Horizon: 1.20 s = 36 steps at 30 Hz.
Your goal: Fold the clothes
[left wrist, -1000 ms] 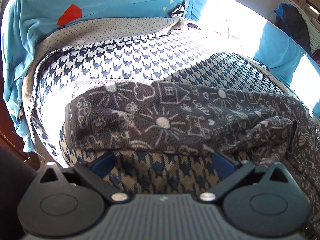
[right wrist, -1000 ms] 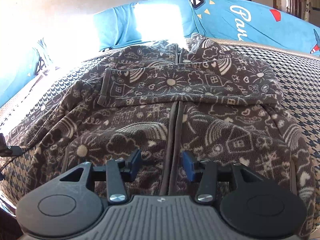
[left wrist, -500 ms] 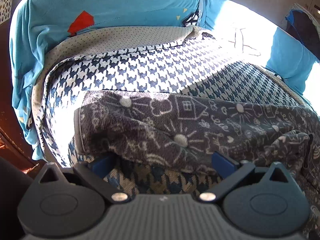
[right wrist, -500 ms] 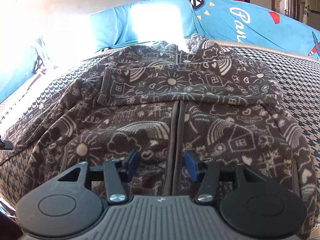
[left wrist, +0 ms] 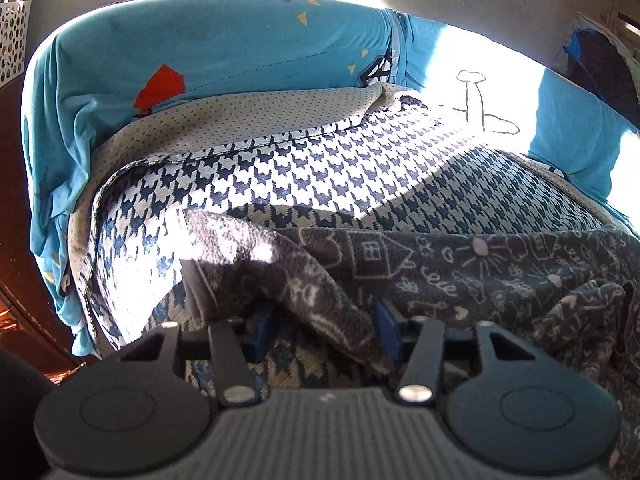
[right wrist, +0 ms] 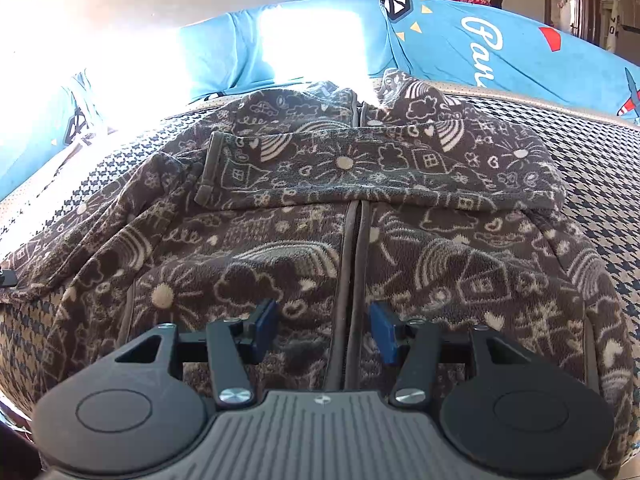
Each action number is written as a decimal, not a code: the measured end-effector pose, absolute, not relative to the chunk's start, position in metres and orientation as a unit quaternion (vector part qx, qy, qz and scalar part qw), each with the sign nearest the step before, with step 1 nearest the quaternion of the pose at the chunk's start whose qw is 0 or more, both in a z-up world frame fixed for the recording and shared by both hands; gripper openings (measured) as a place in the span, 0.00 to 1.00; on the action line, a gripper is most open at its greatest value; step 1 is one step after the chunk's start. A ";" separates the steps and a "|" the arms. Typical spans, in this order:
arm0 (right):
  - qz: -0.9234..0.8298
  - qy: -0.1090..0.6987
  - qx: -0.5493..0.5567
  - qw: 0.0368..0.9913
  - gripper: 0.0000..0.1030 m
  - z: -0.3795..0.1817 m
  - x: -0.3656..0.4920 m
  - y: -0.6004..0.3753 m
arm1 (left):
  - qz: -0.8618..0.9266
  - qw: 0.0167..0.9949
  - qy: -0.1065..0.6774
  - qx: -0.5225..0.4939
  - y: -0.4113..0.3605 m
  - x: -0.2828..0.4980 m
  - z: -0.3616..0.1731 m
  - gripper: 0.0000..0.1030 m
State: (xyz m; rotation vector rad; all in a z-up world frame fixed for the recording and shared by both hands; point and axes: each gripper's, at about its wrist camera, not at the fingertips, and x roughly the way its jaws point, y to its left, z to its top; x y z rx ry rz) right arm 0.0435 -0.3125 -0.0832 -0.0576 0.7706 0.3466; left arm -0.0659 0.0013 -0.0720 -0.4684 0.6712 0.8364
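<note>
since a second ago our left gripper [left wrist: 324, 330] has closed in on the sleeve [left wrist: 280, 276] and its blue pads stand narrower, with the cuff end now lifted and bunched between them; we judge it pinching the fleece, though the cloth hides the contact. our right gripper [right wrist: 322, 330] has barely shifted: it hovers with pads spread apart, either side of the zip [right wrist: 354, 264], holding nothing.

outward from there, the dark patterned fleece jacket [right wrist: 460, 248] lies front up on the houndstooth cover [left wrist: 328, 176] of the bed, blue pillows [right wrist: 500, 44] behind it. its long axis runs along the zip, straight away from the right gripper, collar at the far end by the pillows. the other sleeve [right wrist: 360, 168] already lies folded across the chest, cuff towards our left.

what could go wrong: a shallow pinch on thick fleece may slip as we carry the sleeve over, or the pull may drag the body askew and rumple the cover.
</note>
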 end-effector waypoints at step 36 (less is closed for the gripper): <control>0.178 0.366 0.019 0.913 0.49 -0.079 0.043 -0.322 | 0.167 0.939 0.296 -0.043 -0.127 -0.031 -0.051 0.81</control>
